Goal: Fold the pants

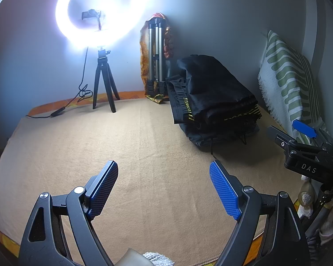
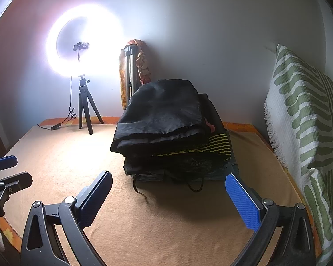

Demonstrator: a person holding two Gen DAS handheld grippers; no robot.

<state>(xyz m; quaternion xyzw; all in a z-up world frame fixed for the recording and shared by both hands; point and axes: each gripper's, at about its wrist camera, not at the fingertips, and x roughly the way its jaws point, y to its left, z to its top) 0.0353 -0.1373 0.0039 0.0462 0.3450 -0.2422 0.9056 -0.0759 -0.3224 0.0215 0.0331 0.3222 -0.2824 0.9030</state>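
The stack of folded dark garments, black cloth on top with a yellow-striped band showing at its edge (image 2: pixel 168 130), sits at the far right of the tan blanket-covered bed (image 2: pixel 144 232), at about one o'clock from the left gripper's camera and dead ahead at twelve o'clock from the right one. I judge it is parked there, hard by the green-and-white patterned cushion (image 2: pixel 304 128) leaning on the wall, to leave the wide middle of the bed free as folding room. A black drawstring trails from the bottom layer toward the camera, so the lowest piece looks less tidy than the rest.

The right gripper (image 2: pixel 168 199) hangs short of the stack, its blue-padded jaws spread wide and holding nothing, lined up as if to take the pile's near edge. The left gripper (image 1: pixel 164 188) hovers over bare blanket at the stack's eight o'clock, jaws likewise spread and empty.

At ten o'clock the glaring white ring light on a small black tripod (image 1: pixel 104 44) faces the bed, likely for filming; a folded silver tripod (image 1: pixel 155 59) leans in the corner at twelve.
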